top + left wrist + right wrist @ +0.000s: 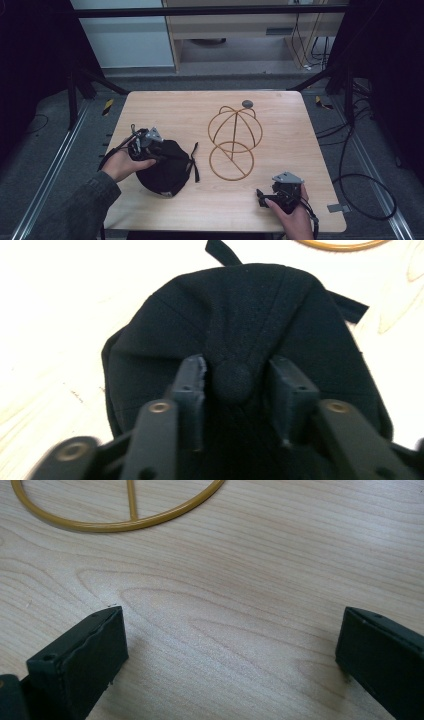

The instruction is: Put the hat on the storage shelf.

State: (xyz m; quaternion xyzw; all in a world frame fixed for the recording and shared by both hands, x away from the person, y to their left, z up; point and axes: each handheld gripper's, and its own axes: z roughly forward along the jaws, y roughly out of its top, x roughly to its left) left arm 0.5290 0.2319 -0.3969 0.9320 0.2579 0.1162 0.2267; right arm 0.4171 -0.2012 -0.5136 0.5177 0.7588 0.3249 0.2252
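Left hand-held gripper (237, 377) straddling cap button (232, 381)

The left hand (122, 164) holds the left gripper (159, 150) low at the table's near-left, its jaws partly parted on either side of a black cap's (250, 330) top button (231, 380), not clamped. The right hand (290, 210) holds the right gripper (261, 196) at the near-right edge, jaws spread wide just above bare wood.
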